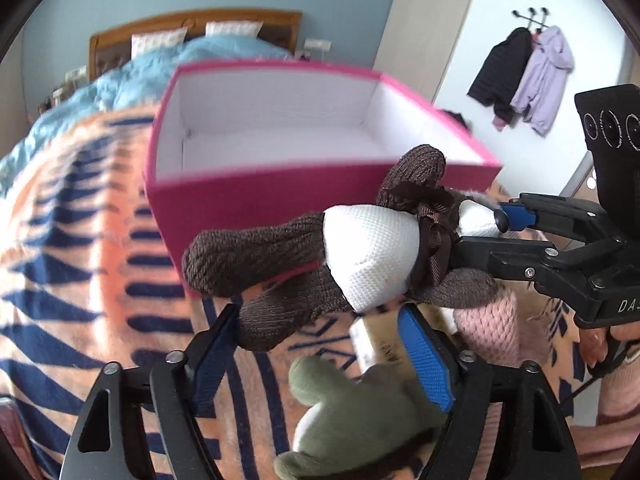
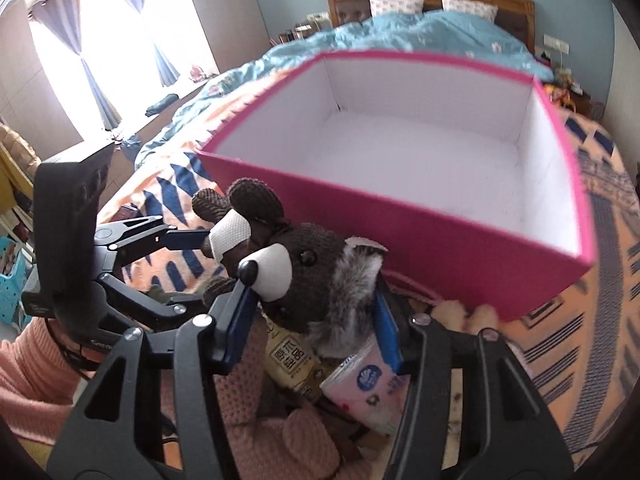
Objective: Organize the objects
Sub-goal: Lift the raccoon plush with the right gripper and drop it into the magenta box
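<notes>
A brown knitted plush koala (image 1: 360, 256) with a white belly hangs just in front of an open pink box (image 1: 260, 204) with a white, bare inside. My left gripper (image 1: 316, 314) is closed around the koala's legs and lower body, pads against both sides. From the right, my right gripper (image 1: 480, 232) clamps its head. In the right wrist view the koala's head (image 2: 316, 264) sits pinched between the right gripper's (image 2: 311, 286) fingers, muzzle on one pad and grey ear on the other. The left gripper (image 2: 204, 270) grips the feet at the left, and the pink box (image 2: 400, 232) lies just beyond.
The box rests on an orange bedspread (image 1: 80, 240) with dark blue marks. Under the koala lie a green plush toy (image 1: 360, 408), a pink knitted item (image 2: 260, 420), a tissue pack (image 2: 368, 384) and a snack packet (image 2: 290, 356). Coats (image 1: 528, 76) hang on the far wall.
</notes>
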{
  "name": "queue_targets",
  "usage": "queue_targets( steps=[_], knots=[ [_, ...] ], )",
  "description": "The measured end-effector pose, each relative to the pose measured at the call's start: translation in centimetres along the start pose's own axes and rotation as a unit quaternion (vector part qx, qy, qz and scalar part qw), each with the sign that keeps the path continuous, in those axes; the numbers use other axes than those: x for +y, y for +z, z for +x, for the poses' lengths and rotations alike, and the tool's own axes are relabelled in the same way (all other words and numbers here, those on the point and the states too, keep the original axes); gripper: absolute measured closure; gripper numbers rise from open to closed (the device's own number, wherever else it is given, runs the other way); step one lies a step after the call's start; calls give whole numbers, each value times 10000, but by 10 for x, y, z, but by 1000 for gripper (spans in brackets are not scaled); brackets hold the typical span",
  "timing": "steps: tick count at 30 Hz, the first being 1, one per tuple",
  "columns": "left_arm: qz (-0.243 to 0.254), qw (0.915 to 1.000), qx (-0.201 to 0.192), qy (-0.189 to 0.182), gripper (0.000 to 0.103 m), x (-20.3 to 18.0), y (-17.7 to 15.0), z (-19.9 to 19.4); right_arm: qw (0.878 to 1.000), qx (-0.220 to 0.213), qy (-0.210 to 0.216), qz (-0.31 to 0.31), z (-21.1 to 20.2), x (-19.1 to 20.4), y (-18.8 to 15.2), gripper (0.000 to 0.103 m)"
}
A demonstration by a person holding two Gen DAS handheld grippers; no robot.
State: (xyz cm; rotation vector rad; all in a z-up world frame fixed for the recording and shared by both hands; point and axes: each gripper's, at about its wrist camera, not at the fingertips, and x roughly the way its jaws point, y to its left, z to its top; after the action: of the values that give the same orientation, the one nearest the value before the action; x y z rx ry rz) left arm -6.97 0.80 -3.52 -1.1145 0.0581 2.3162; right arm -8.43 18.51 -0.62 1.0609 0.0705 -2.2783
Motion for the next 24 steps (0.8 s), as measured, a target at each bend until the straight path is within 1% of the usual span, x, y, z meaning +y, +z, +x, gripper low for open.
queue_targets(
  steps=[2,4,7,9,11,13,15,17,20,24],
  knots=[
    [18,9999,-125,-44,36,-3,10,-12,9998,-143,2,-138,-13,4,6,47],
    [37,9997,-227,-69,39,-5,19,-21,9991,-323,-3,-282,-26,9,14,47],
    [104,9993,-367,17,44,-7,35,-32,9974,-546,-50,-476,-38,12,29,47],
    [109,9990,-435,28,44,-7,47,-38,9960,-677,-98,-568,-43,12,40,47],
    [183,9983,-524,195,44,-8,58,-41,9954,-757,-52,-586,-45,11,50,47],
    [222,9979,-542,264,44,-8,69,-41,9943,-862,-40,-633,-46,9,61,47],
    [248,9973,-554,417,44,-7,78,-39,9946,-876,131,-533,-43,1,71,47],
    [277,9969,-506,531,44,-4,87,-33,9945,-892,168,-518,-38,-1,80,47],
    [198,9975,-339,579,44,8,95,-17,9954,-797,137,-516,-25,-8,88,47],
    [15,9980,-40,624,44,22,98,9,9974,-553,150,-428,-1,-19,91,47]
  ],
)
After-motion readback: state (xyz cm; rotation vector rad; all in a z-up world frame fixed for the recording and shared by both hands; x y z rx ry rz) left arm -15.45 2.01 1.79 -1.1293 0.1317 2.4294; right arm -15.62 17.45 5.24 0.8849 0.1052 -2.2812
